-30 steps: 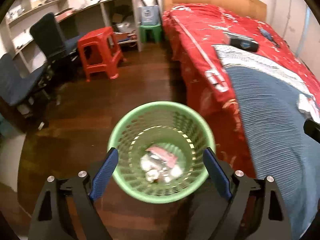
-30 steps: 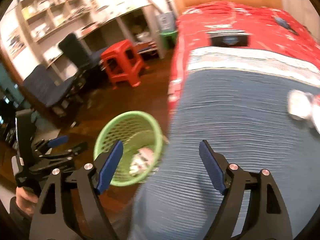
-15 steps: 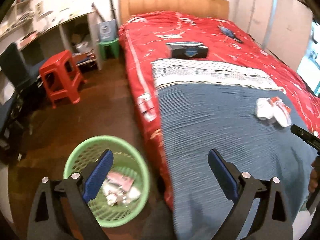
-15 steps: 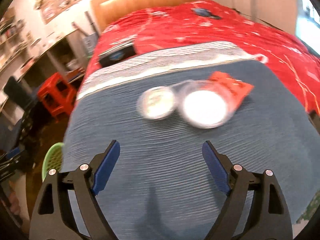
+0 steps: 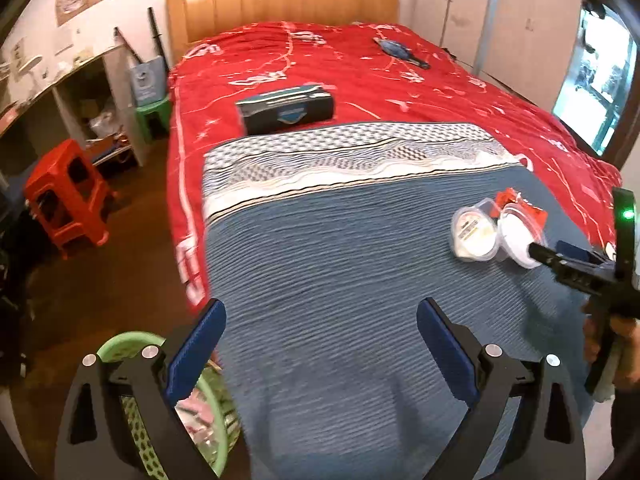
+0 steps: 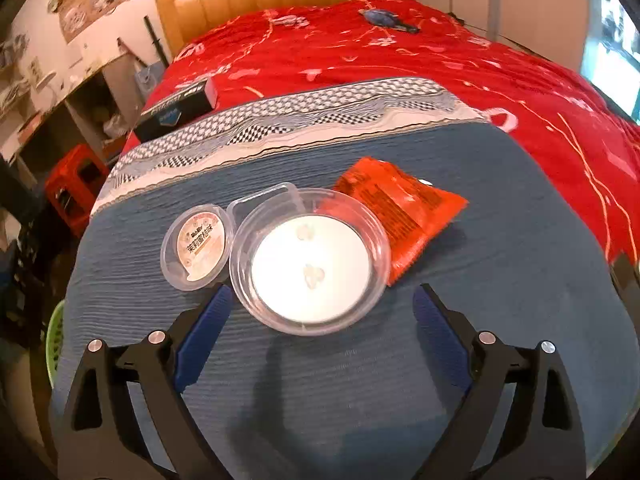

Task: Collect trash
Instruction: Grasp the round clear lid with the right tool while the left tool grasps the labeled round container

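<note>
Some trash already lies in the green basket (image 5: 132, 420) beside the bed (image 5: 360, 80), while a clear lidded tub (image 6: 312, 260) and orange packet (image 6: 400, 208) remain on it, before the empty, just-widened right hand-held gripper (image 6: 320, 312).

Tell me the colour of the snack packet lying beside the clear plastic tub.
Orange-red snack packet, clearest in the right wrist view.

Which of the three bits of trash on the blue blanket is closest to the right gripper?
The large clear round container, lying just ahead of the open right gripper.
</note>
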The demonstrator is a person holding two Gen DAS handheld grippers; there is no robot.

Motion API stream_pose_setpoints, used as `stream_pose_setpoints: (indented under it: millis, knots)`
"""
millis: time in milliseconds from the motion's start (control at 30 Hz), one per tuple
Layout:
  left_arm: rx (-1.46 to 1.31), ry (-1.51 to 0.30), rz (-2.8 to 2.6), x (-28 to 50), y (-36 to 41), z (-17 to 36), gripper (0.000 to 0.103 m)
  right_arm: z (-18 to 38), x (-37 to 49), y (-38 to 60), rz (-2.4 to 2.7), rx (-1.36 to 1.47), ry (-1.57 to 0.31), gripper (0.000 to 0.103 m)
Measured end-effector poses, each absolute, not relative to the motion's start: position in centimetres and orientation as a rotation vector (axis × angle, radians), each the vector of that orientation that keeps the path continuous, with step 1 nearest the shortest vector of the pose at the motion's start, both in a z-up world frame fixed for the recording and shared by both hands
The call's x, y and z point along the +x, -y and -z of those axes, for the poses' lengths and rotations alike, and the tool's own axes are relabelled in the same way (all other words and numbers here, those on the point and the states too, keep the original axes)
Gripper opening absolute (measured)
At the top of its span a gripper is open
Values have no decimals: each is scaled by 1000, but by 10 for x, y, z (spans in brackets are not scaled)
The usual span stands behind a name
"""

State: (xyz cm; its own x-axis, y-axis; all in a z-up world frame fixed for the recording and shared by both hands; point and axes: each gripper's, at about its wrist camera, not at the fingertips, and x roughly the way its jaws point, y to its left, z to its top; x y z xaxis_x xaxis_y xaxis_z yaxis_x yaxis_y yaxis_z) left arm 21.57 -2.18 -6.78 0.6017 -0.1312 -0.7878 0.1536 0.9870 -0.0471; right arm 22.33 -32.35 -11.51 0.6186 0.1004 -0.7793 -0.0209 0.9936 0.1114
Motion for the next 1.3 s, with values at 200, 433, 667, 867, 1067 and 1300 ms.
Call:
stream_pose_setpoints:
  millis: [200,433,667,867,1067,1300]
  knots:
    - [58,-911,205,236,43,67,93,117,232,311,-87,20,-893,96]
    - [74,-918,253,252,65,70,93,125,246,302,-67,-65,-904,97]
    - [101,-945,321,270,97,81,93,129,247,309,-53,-72,-894,92]
    - [128,-962,412,285,136,91,94,119,230,326,-56,-24,-871,92]
    - [213,-981,477,298,179,113,94,109,209,346,-37,28,-851,92]
    - [246,-991,502,310,204,133,82,106,194,356,-34,66,-847,92]
